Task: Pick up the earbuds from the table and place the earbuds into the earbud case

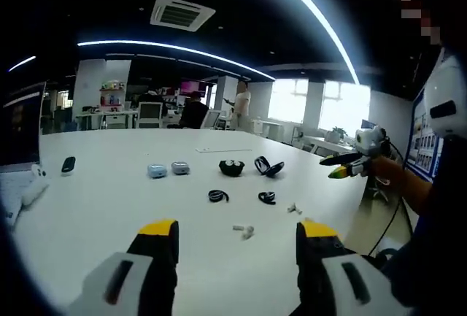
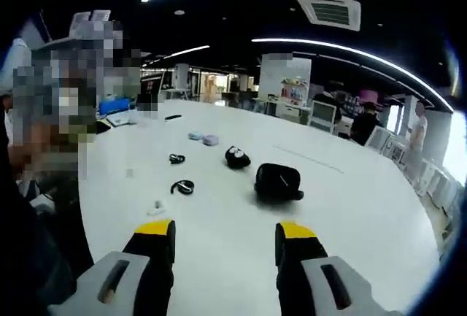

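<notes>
Hovering above the white worktop (image 1: 109, 185), both tools are released and carry nothing; no pickup has started. Left tool (image 1: 237, 239) has its yellow-tipped jaws spread wide, aimed at a scatter of small items. Right tool (image 2: 225, 239) is likewise spread, and it also shows at the far right of the left gripper view, held up off the worktop.

Task things: two small white earbuds, one (image 1: 244, 231) just ahead of the left tool's jaws and another (image 1: 294, 208) a bit right of it, both loose on the worktop. Two black ear-hook earbuds (image 1: 218, 196) (image 1: 267, 198) lie beyond them. Open black earbud case (image 1: 268, 166) sits farther back, right of a black open case (image 1: 231, 168) with white inside. Two closed pale blue cases (image 1: 157, 171) (image 1: 180, 168) sit to the left. In the right gripper view the big black case (image 2: 279, 182) is nearest, closed, probably; view is soft.

Step in hand: approach, pre-grasp. Next move calls for lowering one tool over an earbud, straddling it with the jaws and pinching gently, since it is tiny and likely to skid.
</notes>
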`<state>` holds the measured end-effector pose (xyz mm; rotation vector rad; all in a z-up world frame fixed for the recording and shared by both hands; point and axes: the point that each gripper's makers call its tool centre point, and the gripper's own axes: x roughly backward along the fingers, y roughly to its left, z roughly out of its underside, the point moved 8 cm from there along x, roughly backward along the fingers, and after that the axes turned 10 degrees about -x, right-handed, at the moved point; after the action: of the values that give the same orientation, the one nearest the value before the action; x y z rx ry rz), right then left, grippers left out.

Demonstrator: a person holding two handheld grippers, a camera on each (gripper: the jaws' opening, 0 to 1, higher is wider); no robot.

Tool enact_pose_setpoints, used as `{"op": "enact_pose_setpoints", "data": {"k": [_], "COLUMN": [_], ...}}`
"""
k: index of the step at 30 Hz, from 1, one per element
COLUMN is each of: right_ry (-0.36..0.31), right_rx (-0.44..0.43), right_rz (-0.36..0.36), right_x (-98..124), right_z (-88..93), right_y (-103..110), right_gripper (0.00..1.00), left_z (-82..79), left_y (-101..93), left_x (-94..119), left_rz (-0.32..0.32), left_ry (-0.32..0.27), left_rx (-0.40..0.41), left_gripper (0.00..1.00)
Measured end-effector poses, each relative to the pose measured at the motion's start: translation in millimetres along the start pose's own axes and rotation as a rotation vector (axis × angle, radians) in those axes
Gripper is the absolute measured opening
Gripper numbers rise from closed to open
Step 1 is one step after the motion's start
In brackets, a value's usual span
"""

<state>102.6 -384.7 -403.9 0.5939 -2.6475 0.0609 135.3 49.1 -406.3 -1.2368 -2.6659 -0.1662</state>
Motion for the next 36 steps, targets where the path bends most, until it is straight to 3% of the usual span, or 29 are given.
{"op": "enact_pose_setpoints", "data": {"k": [5, 9, 18, 20, 28, 31, 36], "right_ry": [0.005, 0.046, 0.105, 0.137, 0.186, 0.220, 0.265], "right_rx": [0.084, 0.195, 0.366, 0.444, 0.490, 0.501, 0.512], "right_rz": [-0.017, -0.020, -0.053, -0.042, -0.080, -0.089, -0.114], "right_x": [-20.4, -40.8, -94.6, -113.6, -158.7, -178.6, -202.2], "right_z": [-16.6, -31.7, -57.5, -66.3, -84.6, -87.3, -88.0], "right_y": [2.9, 5.7, 10.7, 8.9, 1.3, -8.8, -6.5], "right_gripper": [0.52, 0.52, 0.54, 0.55, 0.55, 0.55, 0.54], "left_z": [2.3, 2.5, 2.5, 3.2, 8.9, 11.7, 10.2], "left_y": [0.1, -2.4, -4.0, -2.7, -5.9, -7.1, -6.3], "left_x": [3.4, 8.4, 27.2, 33.0, 48.6, 53.3, 64.0], "left_rz": [-0.012, -0.014, -0.055, -0.069, -0.105, -0.110, -0.125], "left_ry": [-0.012, -0.025, -0.036, -0.037, -0.041, -0.036, -0.043], "left_rx": [0.014, 0.016, 0.013, 0.012, 0.026, 0.030, 0.032], "left_gripper": [0.66, 0.66, 0.66, 0.66, 0.66, 0.66, 0.66]}}
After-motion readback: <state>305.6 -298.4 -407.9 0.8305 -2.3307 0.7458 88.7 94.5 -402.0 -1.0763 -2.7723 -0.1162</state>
